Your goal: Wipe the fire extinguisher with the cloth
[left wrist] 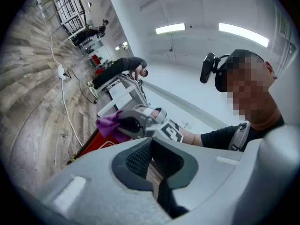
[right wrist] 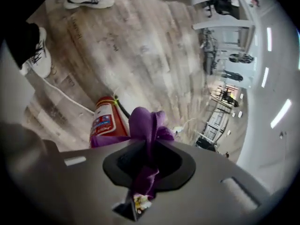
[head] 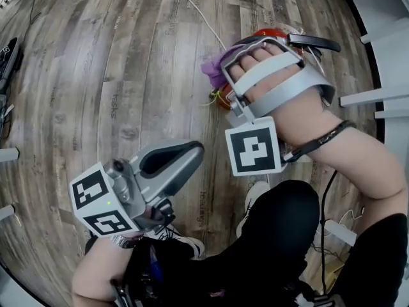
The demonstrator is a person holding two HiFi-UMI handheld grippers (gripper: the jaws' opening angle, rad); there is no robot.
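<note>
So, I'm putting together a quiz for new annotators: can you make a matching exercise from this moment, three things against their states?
Things:
1. crumpled purple cloth
2. red cylindrical fire extinguisher
3. grey left gripper

States:
a. jaws together, nothing between them
b. on the wood-plank floor
c. clamped in the jaws of the right gripper

Pairs: 1-c, 2-b, 3-a

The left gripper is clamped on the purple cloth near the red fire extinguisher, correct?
No: the right gripper is clamped on the purple cloth near the red fire extinguisher, as the right gripper view shows. The left gripper is shut on nothing.
</note>
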